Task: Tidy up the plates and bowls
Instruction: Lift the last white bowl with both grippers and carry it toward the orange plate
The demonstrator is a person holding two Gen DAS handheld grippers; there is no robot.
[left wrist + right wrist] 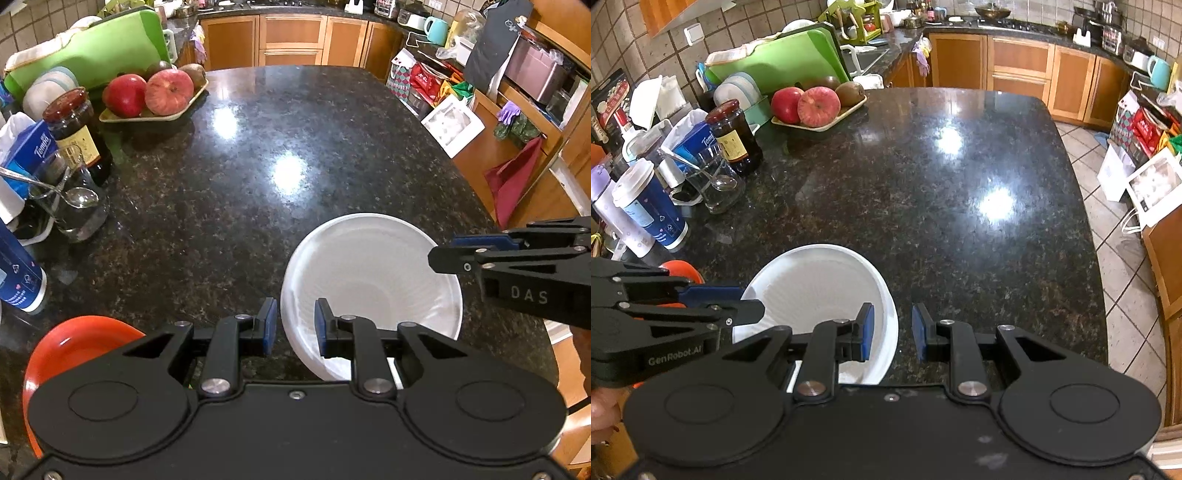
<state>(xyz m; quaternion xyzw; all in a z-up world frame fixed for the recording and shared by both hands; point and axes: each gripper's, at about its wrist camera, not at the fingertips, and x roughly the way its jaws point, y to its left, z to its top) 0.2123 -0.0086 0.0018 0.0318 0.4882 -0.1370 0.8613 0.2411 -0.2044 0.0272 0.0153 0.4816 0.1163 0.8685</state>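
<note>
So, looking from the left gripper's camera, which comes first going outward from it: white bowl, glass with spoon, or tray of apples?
1. White bowl: its rim sits between the left gripper pads.
2. Glass with spoon: left, mid-counter.
3. Tray of apples: far left, farthest back.

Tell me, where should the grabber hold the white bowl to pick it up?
On its thin rim, I think. The white bowl is too wide to fit between the fingers, so one finger goes inside and one outside. The left gripper already straddles the near edge like that, coming down from above.
</note>
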